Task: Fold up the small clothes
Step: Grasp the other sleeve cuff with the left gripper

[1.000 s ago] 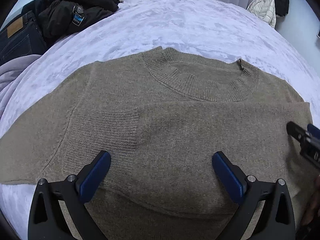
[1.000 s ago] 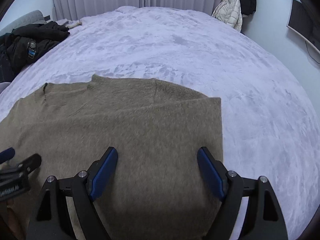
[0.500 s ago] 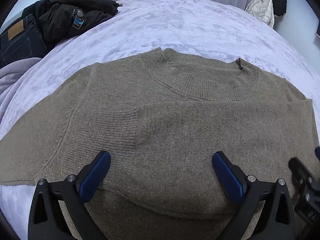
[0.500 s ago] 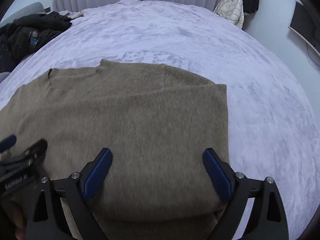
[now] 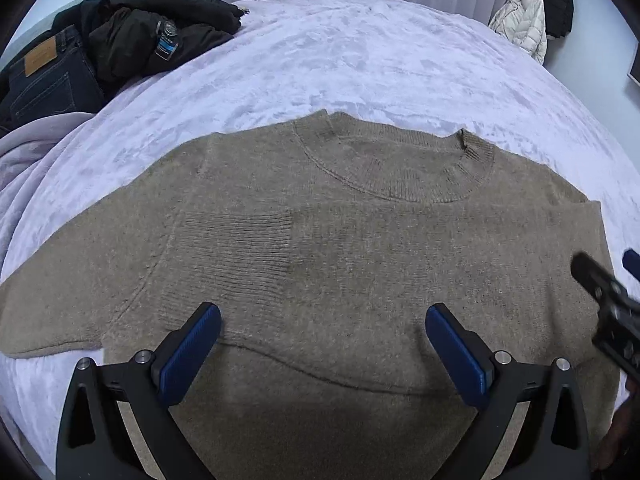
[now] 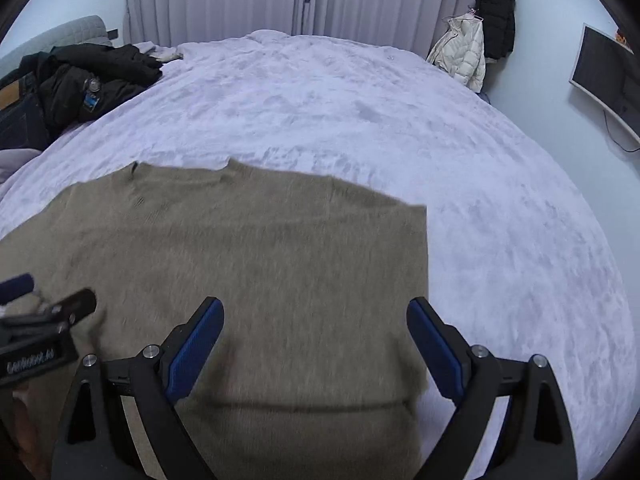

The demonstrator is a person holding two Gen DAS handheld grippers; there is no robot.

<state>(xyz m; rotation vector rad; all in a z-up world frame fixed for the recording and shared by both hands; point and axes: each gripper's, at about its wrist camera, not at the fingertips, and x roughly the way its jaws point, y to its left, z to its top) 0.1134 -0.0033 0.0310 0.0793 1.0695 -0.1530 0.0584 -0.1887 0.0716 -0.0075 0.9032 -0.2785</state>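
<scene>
A tan knitted sweater (image 5: 360, 248) lies flat on the bed, collar (image 5: 400, 176) at the far side. Its right sleeve is folded across the chest, its ribbed cuff (image 5: 236, 248) left of the middle. The left sleeve lies spread out to the left. My left gripper (image 5: 322, 346) is open and empty just above the sweater's lower part. My right gripper (image 6: 316, 336) is open and empty above the sweater's (image 6: 240, 264) folded right edge (image 6: 424, 272). Each gripper shows at the edge of the other's view.
The bed has a pale lilac cover (image 6: 360, 112). Dark jackets and jeans (image 5: 100, 48) are piled at the far left, with a lilac blanket (image 5: 24, 168) beside them. Coats (image 6: 472, 48) hang on the far right wall near a monitor (image 6: 604, 76).
Both grippers have drawn back and up a little from the sweater, so more of the bed shows. The sweater has not moved.
</scene>
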